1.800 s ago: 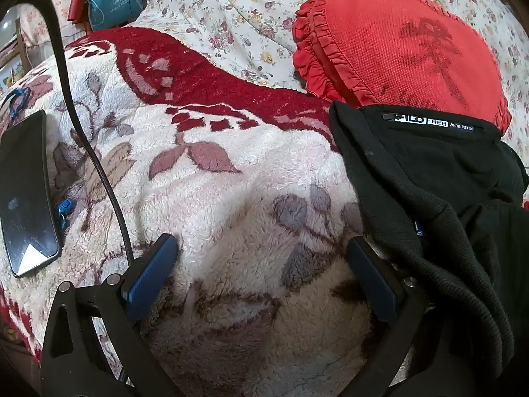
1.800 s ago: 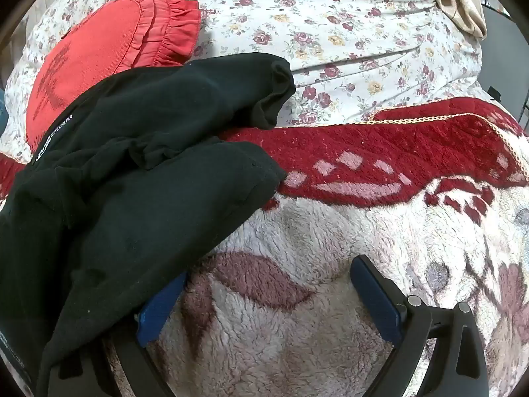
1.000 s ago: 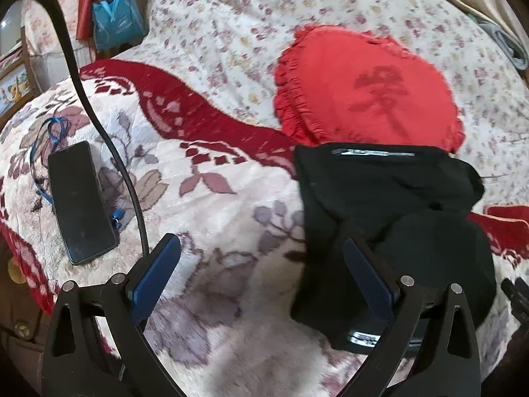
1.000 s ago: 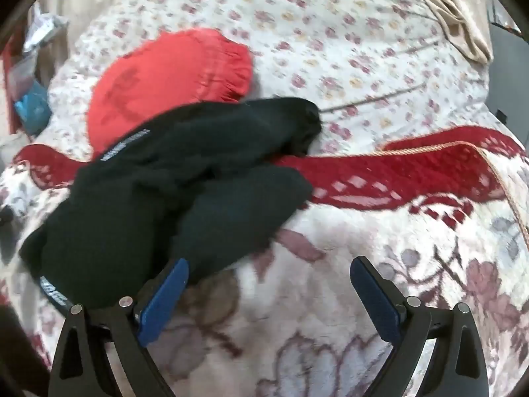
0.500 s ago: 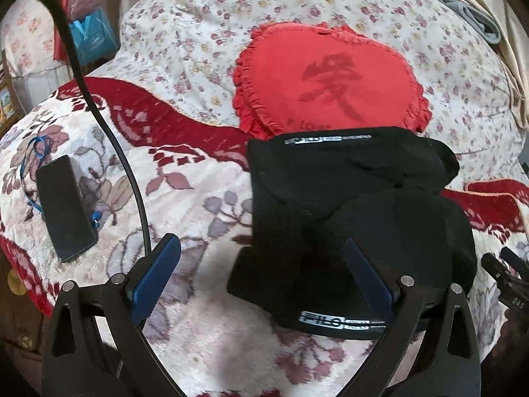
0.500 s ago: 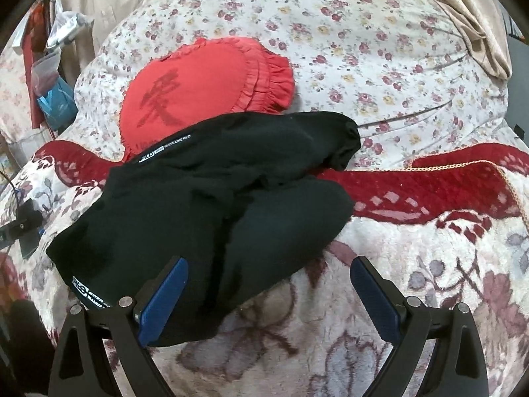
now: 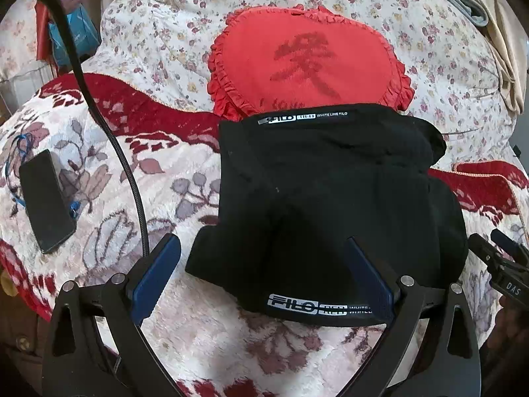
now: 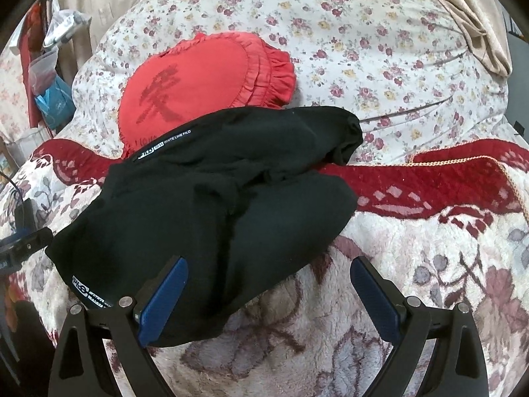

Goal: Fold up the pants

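While the left gripper (image 7: 261, 274), fingers spread and empty, has the folded black pants (image 7: 330, 198) on the bed dead ahead between them, the right gripper (image 8: 267, 294), equally released, sees them ahead-left, stretching leftward.

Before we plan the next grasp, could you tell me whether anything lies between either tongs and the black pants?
Nothing visible does: the black pants lie uncovered on the blanket, directly ahead of both open tongs.
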Action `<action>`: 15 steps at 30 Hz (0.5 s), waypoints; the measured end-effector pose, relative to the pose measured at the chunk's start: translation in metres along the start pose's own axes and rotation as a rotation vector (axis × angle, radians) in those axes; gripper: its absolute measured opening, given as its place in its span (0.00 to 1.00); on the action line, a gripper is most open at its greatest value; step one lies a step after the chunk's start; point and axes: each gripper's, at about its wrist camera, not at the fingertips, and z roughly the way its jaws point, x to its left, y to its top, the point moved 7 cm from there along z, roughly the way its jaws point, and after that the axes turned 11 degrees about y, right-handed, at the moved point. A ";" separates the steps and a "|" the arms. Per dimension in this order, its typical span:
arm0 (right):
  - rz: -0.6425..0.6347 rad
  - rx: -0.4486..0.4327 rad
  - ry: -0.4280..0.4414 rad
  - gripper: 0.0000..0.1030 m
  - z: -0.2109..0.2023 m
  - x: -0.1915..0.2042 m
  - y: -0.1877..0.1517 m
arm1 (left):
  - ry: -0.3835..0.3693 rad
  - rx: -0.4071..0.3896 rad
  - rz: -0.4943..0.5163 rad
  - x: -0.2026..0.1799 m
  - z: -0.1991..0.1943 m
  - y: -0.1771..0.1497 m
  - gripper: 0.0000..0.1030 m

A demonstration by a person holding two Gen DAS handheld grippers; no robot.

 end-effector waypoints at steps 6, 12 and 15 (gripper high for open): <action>0.010 0.011 0.009 0.95 0.007 -0.001 -0.001 | -0.013 0.032 -0.028 0.004 0.007 -0.006 0.97; 0.005 0.017 0.004 0.95 0.011 -0.004 -0.001 | -0.020 0.061 -0.077 0.019 0.013 -0.011 0.97; 0.027 0.021 0.002 0.95 0.013 -0.010 -0.001 | -0.020 0.081 -0.112 0.031 0.019 -0.017 0.97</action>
